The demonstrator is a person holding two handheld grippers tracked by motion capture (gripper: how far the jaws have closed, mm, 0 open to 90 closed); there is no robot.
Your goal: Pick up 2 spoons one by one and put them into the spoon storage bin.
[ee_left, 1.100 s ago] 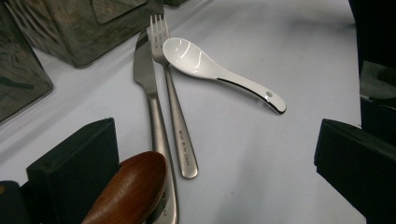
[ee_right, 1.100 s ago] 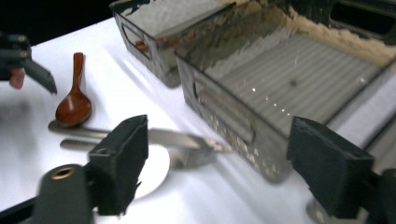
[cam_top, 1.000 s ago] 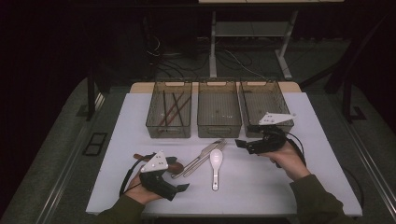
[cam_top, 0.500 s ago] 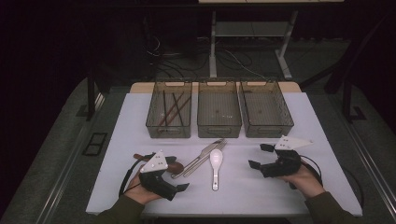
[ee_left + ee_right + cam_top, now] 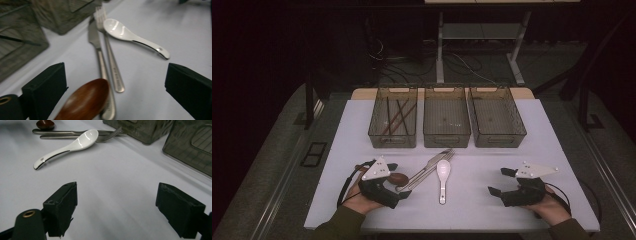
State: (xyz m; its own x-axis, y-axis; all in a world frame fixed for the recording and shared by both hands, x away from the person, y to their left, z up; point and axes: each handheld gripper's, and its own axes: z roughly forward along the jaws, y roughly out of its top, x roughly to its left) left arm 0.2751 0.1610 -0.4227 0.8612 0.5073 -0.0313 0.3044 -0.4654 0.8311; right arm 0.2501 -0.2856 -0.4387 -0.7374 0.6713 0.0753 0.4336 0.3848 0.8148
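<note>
White tabletop (image 5: 492, 210) under dark room, three bins upper middle. Left hand-held gripper (image 5: 112, 90) spread, just started closing, wooden spoon (image 5: 86, 101) between jaws, untouched, lower left, probably next pick. Right hand-held gripper (image 5: 499, 182) spread, empty, lower right, parked.

You wore dark olive sleeves (image 5: 343, 223) on both arms. Each gripper you carried was black, the left gripper (image 5: 399, 186) and the right gripper (image 5: 499, 181) alike, with a pale grey three-cornered plate (image 5: 375, 170) on top and a black cable (image 5: 345, 184) trailing behind. The jaws were blocky black pads (image 5: 63, 203), and a brass-coloured ring (image 5: 28, 214) sat beside one.
</note>
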